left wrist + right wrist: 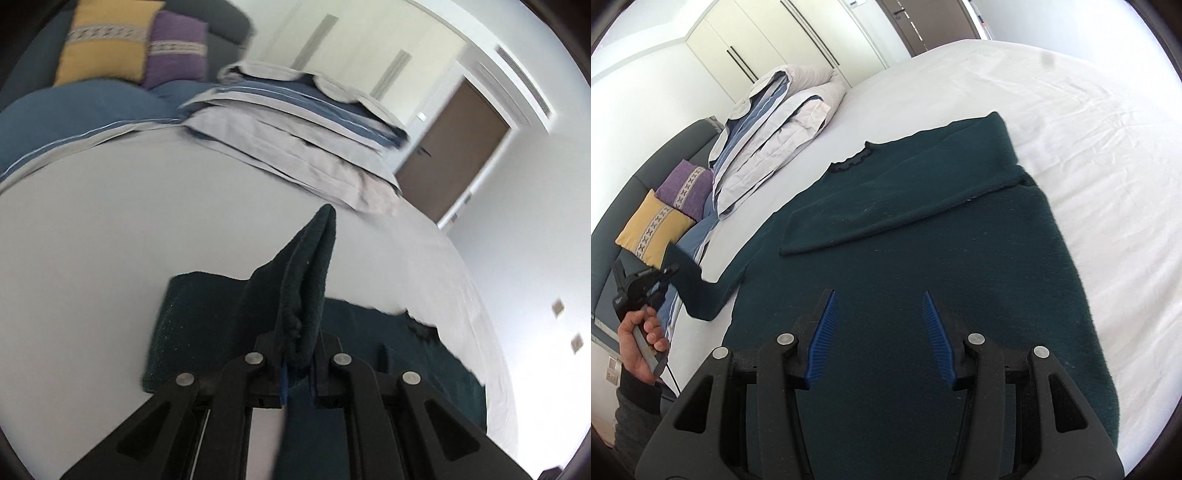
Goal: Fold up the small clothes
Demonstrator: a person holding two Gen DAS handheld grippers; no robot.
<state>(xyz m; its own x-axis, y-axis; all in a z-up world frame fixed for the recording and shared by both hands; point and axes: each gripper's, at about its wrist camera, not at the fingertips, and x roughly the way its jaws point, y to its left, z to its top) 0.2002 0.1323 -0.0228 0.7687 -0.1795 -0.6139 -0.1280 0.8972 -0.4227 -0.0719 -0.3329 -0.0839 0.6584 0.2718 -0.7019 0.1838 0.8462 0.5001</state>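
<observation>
Left tongs (pixel 295 354) clamp sleeve cuff (pixel 314 266) | right tongs (pixel 879 332) wide, hovering over dark green sweater (pixel 923 258) on bed (pixel 1089 129) | risk: thick knit slips free, or pull drags the folded sleeve (pixel 905 199) askew

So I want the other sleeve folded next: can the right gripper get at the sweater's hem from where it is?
Probably yes. The right gripper hovers with jaws open right over the sweater, nothing between them; the left gripper holds a sleeve off to the side.
</observation>
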